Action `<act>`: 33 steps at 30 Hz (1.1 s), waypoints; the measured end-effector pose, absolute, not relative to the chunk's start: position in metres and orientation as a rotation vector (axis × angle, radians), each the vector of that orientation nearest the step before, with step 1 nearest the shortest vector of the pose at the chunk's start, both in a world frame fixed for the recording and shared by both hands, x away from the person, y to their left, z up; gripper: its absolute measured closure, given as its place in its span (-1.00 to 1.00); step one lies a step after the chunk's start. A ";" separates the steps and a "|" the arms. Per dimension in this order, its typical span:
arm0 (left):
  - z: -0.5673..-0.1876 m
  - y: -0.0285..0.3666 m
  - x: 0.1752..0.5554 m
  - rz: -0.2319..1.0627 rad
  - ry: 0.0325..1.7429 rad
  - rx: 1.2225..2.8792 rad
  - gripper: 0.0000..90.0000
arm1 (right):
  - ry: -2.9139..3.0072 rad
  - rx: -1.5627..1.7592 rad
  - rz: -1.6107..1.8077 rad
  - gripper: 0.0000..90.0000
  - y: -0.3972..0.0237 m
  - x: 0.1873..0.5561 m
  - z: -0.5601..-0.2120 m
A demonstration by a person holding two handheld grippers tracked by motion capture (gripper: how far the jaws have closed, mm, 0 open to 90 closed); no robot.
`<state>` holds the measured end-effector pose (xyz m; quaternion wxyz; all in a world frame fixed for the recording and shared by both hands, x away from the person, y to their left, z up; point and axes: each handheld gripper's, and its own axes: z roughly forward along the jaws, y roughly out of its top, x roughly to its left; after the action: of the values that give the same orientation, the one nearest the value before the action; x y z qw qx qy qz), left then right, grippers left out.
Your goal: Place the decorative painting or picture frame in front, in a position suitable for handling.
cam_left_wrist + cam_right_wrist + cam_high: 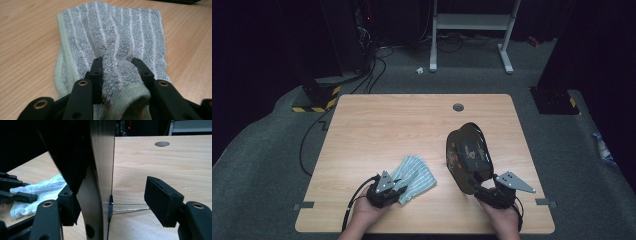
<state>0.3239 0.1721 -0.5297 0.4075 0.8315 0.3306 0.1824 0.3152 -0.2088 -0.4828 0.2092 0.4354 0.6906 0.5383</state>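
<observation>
Striped terry cloth, one piece of it, a grey-and-white towel [414, 177] with a pale green hem, lies on the wooden table [412, 120] at about seven o'clock from the table's middle. One left tool [388, 192] sits at the towel's near corner, and in the left gripper view its jaws are pinching a bunched-up fold of the towel [117, 72] between them, the rest spread flat on the wood ahead.

One dark, glossy oval tray [468, 155] stands up on its edge at about five o'clock, tilted, its patterned face turned up toward the high view. One right tool [484, 192] is at the tray's lower rim. In the right gripper view the tray [100, 170] rises between spread jaws: the left jaw sits against it, the right pad stands well apart from it.

One round cable hole [458, 107] marks the table at twelve o'clock. Beyond, on the grey floor, stands one white frame [472, 22].
</observation>
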 end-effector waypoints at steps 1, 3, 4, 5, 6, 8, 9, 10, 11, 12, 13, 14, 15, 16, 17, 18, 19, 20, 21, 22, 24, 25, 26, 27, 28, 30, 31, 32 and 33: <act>-0.530 0.172 0.324 0.459 0.840 2.087 0.48 | 1.920 1.211 1.500 -0.27 -0.209 0.315 -0.483; -0.529 0.174 0.323 0.465 0.847 2.070 0.51 | 1.921 1.209 1.505 -0.27 -0.210 0.314 -0.482; -0.529 0.175 0.323 0.462 0.853 2.060 0.52 | 1.920 1.201 1.503 -0.27 -0.210 0.314 -0.481; -0.529 0.175 0.323 0.462 0.853 2.060 0.53 | 1.919 1.197 1.501 -0.27 -0.210 0.313 -0.481; -0.529 0.178 0.325 0.445 0.868 2.031 0.55 | 1.917 1.195 1.500 -0.27 -0.210 0.312 -0.480; -0.529 0.180 0.326 0.426 0.874 2.001 0.57 | 1.912 1.190 1.491 -0.27 -0.211 0.311 -0.480; -0.528 0.182 0.326 0.420 0.873 1.990 0.57 | 1.906 1.191 1.488 -0.27 -0.212 0.310 -0.479; -0.528 0.183 0.326 0.412 0.873 1.978 0.57 | 1.900 1.194 1.486 -0.27 -0.212 0.310 -0.479; -0.528 0.184 0.325 0.403 0.869 1.963 0.57 | 1.897 1.194 1.482 -0.27 -0.212 0.310 -0.479; -0.528 0.185 0.324 0.409 0.859 1.954 0.57 | 1.894 1.194 1.480 -0.27 -0.212 0.310 -0.478; -0.526 0.186 0.324 0.416 0.851 1.946 0.58 | 1.892 1.194 1.479 -0.26 -0.213 0.310 -0.478; -0.525 0.187 0.323 0.416 0.851 1.934 0.58 | 1.887 1.195 1.480 -0.26 -0.213 0.310 -0.478; -0.524 0.189 0.322 0.414 0.850 1.918 0.58 | 1.884 1.197 1.482 -0.26 -0.213 0.309 -0.477; -0.522 0.190 0.322 0.411 0.849 1.901 0.58 | 1.883 1.199 1.481 -0.26 -0.212 0.308 -0.477; -0.520 0.191 0.322 0.413 0.844 1.892 0.58 | 1.881 1.197 1.481 -0.26 -0.212 0.308 -0.477; -0.519 0.193 0.321 0.420 0.837 1.888 0.58 | 1.877 1.197 1.481 -0.26 -0.211 0.307 -0.476; -0.517 0.194 0.321 0.424 0.836 1.882 0.58 | 1.875 1.192 1.479 -0.26 -0.210 0.307 -0.475; -0.516 0.196 0.320 0.425 0.835 1.874 0.58 | 1.873 1.188 1.481 -0.25 -0.209 0.307 -0.475; -0.515 0.198 0.320 0.423 0.837 1.860 0.58 | 1.869 1.185 1.483 -0.25 -0.209 0.307 -0.474; -0.513 0.201 0.319 0.424 0.838 1.848 0.58 | 1.867 1.185 1.486 -0.25 -0.208 0.307 -0.474; -0.511 0.204 0.317 0.422 0.840 1.826 0.58 | 1.871 1.177 1.485 -0.25 -0.206 0.308 -0.473; -0.509 0.205 0.316 0.435 0.836 1.821 0.58 | 1.875 1.174 1.483 -0.25 -0.205 0.308 -0.474; -0.508 0.206 0.315 0.452 0.832 1.823 0.58 | 1.877 1.171 1.483 -0.25 -0.204 0.307 -0.474; -0.506 0.205 0.314 0.464 0.825 1.822 0.58 | 1.880 1.171 1.484 -0.25 -0.203 0.307 -0.474; -0.503 0.205 0.314 0.468 0.814 1.820 0.58 | 1.883 1.168 1.484 -0.25 -0.203 0.307 -0.474; -0.500 0.205 0.312 0.456 0.798 1.808 0.58 | 1.881 1.161 1.483 -0.24 -0.203 0.306 -0.472; -0.498 0.204 0.311 0.454 0.787 1.808 0.59 | 1.878 1.158 1.484 -0.24 -0.204 0.306 -0.472; -0.498 0.202 0.310 0.453 0.782 1.808 0.59 | 1.874 1.161 1.485 -0.24 -0.205 0.306 -0.471; -0.497 0.202 0.309 0.456 0.776 1.808 0.59 | 1.865 1.162 1.491 -0.24 -0.206 0.306 -0.470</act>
<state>0.3095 0.2016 -0.4975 0.5320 0.7580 0.3253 0.1911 0.3057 -0.2061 -0.4702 0.2406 0.4249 0.6817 0.5448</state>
